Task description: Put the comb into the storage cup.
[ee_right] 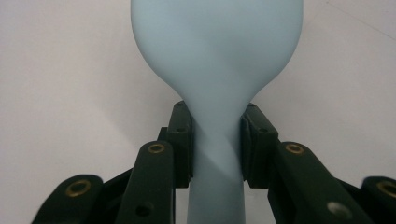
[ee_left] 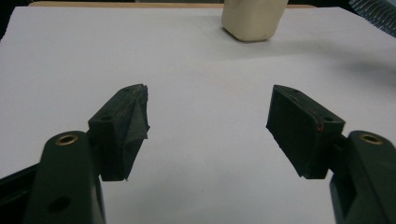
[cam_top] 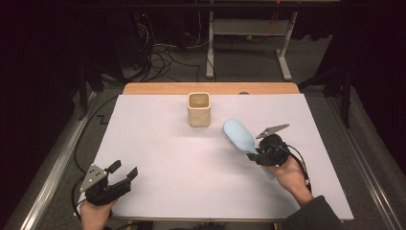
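The desk (cam_top: pixel 158 158), under a white sheet, leaves broad open room between both hands and the cup (cam_top: pixel 198 109) standing upright near the far edge. The brush (cam_top: pixel 238 135) is lifted above the desk right of centre, head toward the cup, bristles facing left. It looks like light, stiff, smooth plastic, so it may slip or pivot. The right gripper (ee_right: pixel 215 140) clamps the neck where handle meets head. The left gripper (ee_left: pixel 208 126) rests near the front left corner, jaws wide apart and empty.

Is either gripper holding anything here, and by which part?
The right gripper is shut on the light blue plastic hairbrush, clamped on the neck where its handle meets the oval head. The left gripper stands open with nothing between its jaws.
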The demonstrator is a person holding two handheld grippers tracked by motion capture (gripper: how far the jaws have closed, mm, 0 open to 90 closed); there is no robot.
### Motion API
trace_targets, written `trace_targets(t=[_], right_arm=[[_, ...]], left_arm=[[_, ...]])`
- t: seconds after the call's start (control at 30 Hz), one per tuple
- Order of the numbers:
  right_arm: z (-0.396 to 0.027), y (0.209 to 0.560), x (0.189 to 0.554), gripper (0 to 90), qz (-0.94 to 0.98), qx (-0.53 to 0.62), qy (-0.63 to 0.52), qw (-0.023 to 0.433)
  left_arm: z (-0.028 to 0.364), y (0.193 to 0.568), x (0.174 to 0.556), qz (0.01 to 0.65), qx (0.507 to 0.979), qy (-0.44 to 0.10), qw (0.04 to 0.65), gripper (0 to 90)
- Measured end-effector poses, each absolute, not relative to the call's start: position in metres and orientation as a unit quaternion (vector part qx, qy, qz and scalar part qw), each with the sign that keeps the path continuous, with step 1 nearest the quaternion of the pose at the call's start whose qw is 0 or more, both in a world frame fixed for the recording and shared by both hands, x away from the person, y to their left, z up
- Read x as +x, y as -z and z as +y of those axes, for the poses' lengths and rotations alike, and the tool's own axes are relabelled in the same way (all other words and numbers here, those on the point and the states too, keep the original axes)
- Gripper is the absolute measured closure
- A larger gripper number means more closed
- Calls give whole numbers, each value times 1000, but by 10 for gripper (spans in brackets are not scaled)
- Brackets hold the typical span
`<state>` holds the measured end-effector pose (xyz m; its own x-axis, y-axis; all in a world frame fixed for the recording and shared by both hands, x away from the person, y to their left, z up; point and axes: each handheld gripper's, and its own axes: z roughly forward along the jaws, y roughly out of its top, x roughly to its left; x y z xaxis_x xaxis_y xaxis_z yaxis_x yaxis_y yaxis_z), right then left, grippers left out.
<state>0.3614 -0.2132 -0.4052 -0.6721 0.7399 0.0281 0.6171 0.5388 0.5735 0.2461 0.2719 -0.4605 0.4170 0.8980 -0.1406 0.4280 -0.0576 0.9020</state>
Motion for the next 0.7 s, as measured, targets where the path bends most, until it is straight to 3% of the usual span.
trace_targets(t=[0.7], right_arm=[[-207, 402, 331, 702, 859, 356, -355, 96]], left_arm=[[264, 457, 244, 482, 685, -235, 494, 300]])
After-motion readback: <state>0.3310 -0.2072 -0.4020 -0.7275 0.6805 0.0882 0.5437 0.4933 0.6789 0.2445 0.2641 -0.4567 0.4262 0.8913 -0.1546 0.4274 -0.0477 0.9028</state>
